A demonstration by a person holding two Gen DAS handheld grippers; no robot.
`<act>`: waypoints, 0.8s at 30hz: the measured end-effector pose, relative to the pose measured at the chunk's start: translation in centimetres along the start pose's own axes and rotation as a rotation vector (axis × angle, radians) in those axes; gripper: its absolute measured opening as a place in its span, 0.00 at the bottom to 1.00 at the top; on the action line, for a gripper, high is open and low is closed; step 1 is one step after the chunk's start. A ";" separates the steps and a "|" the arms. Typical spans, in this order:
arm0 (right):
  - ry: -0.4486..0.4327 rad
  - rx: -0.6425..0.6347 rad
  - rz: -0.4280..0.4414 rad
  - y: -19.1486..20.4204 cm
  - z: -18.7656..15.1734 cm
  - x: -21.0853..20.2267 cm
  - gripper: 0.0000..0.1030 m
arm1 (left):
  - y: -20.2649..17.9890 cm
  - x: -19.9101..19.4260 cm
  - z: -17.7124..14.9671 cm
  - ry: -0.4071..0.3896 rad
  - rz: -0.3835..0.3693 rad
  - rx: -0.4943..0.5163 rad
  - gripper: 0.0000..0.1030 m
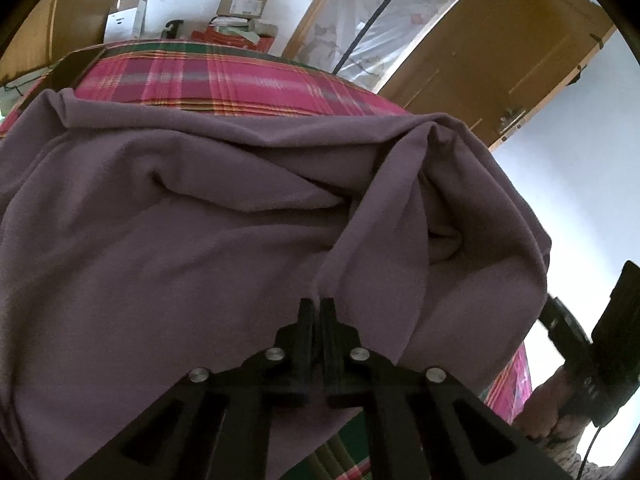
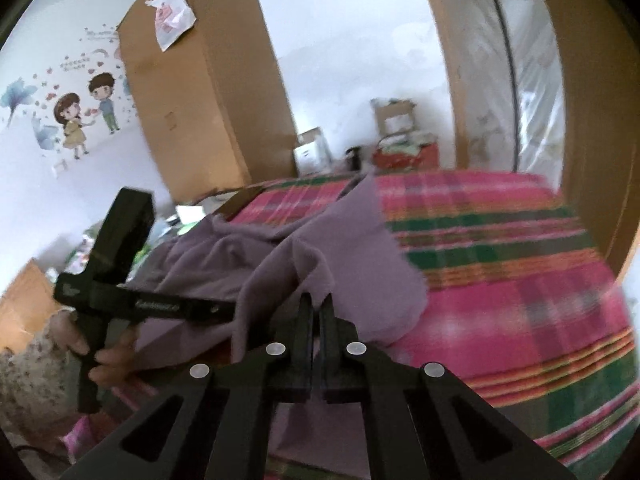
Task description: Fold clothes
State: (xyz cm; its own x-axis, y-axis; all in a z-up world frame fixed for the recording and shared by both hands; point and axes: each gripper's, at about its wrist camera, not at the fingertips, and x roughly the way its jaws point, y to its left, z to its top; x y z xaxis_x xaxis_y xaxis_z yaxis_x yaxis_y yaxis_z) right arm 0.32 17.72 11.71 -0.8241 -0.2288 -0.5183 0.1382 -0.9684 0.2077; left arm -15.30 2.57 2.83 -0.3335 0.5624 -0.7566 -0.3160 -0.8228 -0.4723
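A purple fleece garment [image 1: 200,220] lies crumpled across a bed with a pink and green plaid cover [image 1: 240,84]. My left gripper [image 1: 318,302] is shut on a raised fold of this garment near its right side. In the right wrist view, my right gripper [image 2: 318,298] is shut on an edge of the same purple garment [image 2: 280,264], which rises off the plaid cover [image 2: 500,260]. A person's hand [image 2: 112,356] holds the left tool's handle at the left. The other hand [image 1: 544,412] shows at the lower right of the left wrist view.
Cardboard boxes [image 1: 240,0] and red packages stand beyond the bed's far edge. A tall cardboard box [image 2: 200,80] leans on the wall with cartoon stickers. A wooden door [image 1: 500,52] and a plastic-wrapped frame [image 2: 520,80] stand to the right.
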 end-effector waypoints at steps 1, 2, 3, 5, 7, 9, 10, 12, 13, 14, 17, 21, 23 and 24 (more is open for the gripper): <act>-0.015 -0.008 -0.018 -0.1 0.3 -0.3 0.02 | 0.2 -0.2 0.1 -0.008 -0.002 -0.006 0.03; -0.028 -0.014 -0.037 -0.3 0.7 -0.6 0.02 | 0.3 -0.3 0.2 -0.015 -0.005 -0.011 0.03; -0.042 -0.020 -0.057 -0.4 1.0 -0.9 0.02 | 0.4 -0.5 0.2 -0.023 -0.004 -0.015 0.03; -0.069 -0.032 -0.097 -0.8 1.6 -1.5 0.02 | 0.5 -0.9 0.2 -0.036 -0.004 -0.022 0.02; -0.090 -0.041 -0.142 -1.3 2.4 -1.9 0.02 | 0.7 -1.4 0.2 -0.044 -0.011 -0.030 0.02; -0.108 -0.043 -0.176 -2.3 3.2 -2.1 0.02 | 0.6 -1.6 0.2 -0.050 -0.012 -0.031 0.02; -0.109 -0.045 -0.198 -2.6 3.6 -1.9 0.02 | 0.6 -1.6 0.2 -0.052 -0.012 -0.030 0.02; -0.112 -0.041 -0.224 -3.6 4.4 -1.5 0.02 | 0.5 -1.6 0.1 -0.048 -0.017 -0.028 0.02; -0.108 -0.044 -0.234 -3.9 4.7 -1.1 0.02 | 0.5 -1.6 0.0 -0.047 -0.013 -0.030 0.02; -0.112 -0.056 -0.257 -4.1 4.9 -0.9 0.02 | 0.5 -1.5 -0.1 -0.047 -0.013 -0.032 0.02; -0.112 -0.073 -0.315 -5.2 5.8 0.3 0.02 | 0.5 -1.4 -0.3 -0.042 -0.016 -0.033 0.02; -0.098 -0.062 -0.355 -7.3 7.1 2.1 0.02 | 0.5 -1.1 -0.4 -0.026 -0.021 -0.026 0.02; -0.089 -0.056 -0.365 -8.1 7.5 3.0 0.02 | 0.6 -0.8 -0.5 -0.019 -0.020 -0.031 0.02; -0.083 -0.057 -0.376 -8.5 7.7 3.5 0.02 | 0.7 -0.6 -0.6 -0.013 -0.021 -0.033 0.02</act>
State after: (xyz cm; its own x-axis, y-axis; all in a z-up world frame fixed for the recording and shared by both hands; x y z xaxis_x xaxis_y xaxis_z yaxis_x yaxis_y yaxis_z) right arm -7.98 25.93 14.52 -0.8645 0.1498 -0.4798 -0.1535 -0.9876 -0.0317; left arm -14.82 1.65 2.66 -0.3391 0.5803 -0.7404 -0.2936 -0.8130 -0.5028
